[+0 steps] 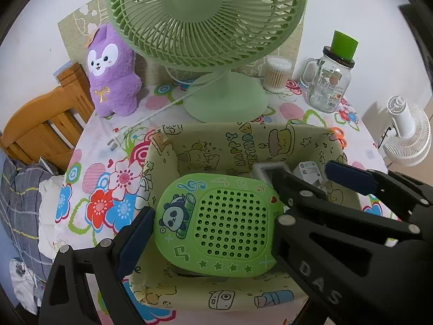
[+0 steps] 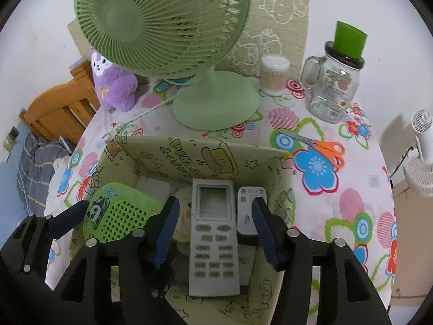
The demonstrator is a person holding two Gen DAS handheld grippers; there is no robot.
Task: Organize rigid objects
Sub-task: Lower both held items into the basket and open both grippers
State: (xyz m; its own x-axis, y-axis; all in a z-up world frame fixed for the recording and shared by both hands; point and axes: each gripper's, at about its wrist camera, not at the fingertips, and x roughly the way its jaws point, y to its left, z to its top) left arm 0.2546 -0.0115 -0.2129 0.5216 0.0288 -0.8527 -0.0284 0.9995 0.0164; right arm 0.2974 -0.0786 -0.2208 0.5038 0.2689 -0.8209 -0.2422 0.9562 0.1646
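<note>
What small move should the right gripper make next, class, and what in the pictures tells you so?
Probably lift the right gripper straight up out of the fabric box. Its jaws stand apart on either side of the remote control, which already lies inside the box, so that item looks placed. The orange-handled scissors still lie outside on the tablecloth.

Setting: a home, most likely a bedroom. Wooden bed frame [image 1: 51, 119] at far left, with a checked blanket [image 1: 19, 203] heaped beside it. The counter [image 2: 338, 203] carries a flowered cloth. On it, far side: green desk fan [image 1: 205, 27], purple plush toy [image 1: 111, 73], jar of cotton swabs [image 2: 273, 74], glass mug jar [image 2: 333, 86] with a green cup [image 2: 349, 39] on top. Orange-handled scissors [image 2: 324, 150] lie to the right. White standing fan [image 1: 408, 132] at far right. Plain white walls.
</note>
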